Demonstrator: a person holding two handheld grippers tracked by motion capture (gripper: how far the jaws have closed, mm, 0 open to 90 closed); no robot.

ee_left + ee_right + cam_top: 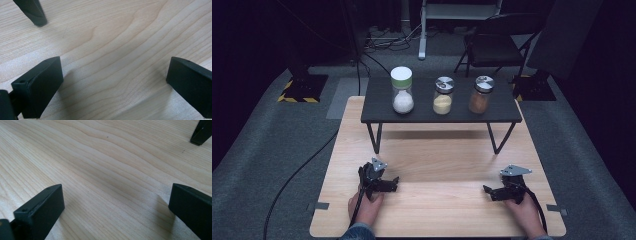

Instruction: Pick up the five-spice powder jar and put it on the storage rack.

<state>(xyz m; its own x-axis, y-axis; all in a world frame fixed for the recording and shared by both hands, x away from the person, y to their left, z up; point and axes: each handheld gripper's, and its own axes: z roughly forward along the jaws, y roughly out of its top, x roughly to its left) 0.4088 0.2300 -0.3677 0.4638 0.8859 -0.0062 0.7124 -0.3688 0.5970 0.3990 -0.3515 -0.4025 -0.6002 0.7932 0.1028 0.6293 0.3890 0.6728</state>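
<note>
Still at the near edge: both grippers wide open, three jars on the shelf

We hold our left gripper [393,184] low over the wooden table [437,160] at its near left, and our right gripper [488,191] at its near right, well apart from each other. Each points inward, toward the table's middle. In the left gripper view [113,82] the two black jaws stand far apart with bare wood grain between them; the right gripper view [116,205] shows the same, jaws spread wide and nothing held.

Nearest to us in the work are three jars on a low black shelf [377,107] that stands at the far half of the table. The white jar [402,90] is the tallest, with a pale green-and-white cap and white powder in its lower part. The yellow jar [443,96] stands in the middle with a shiny metal lid, and the brown jar [481,94] at the right has a like lid. They stand upright in a row, apart from one another.

We cannot read any label on the jars; they are too small. One shelf leg [31,12] is cut off by the top edge in the left gripper view, another leg [202,132] at the corner of the right gripper view. Our forearms are cut off at the bottom of the high view, and the room behind is too dark to make out.
</note>
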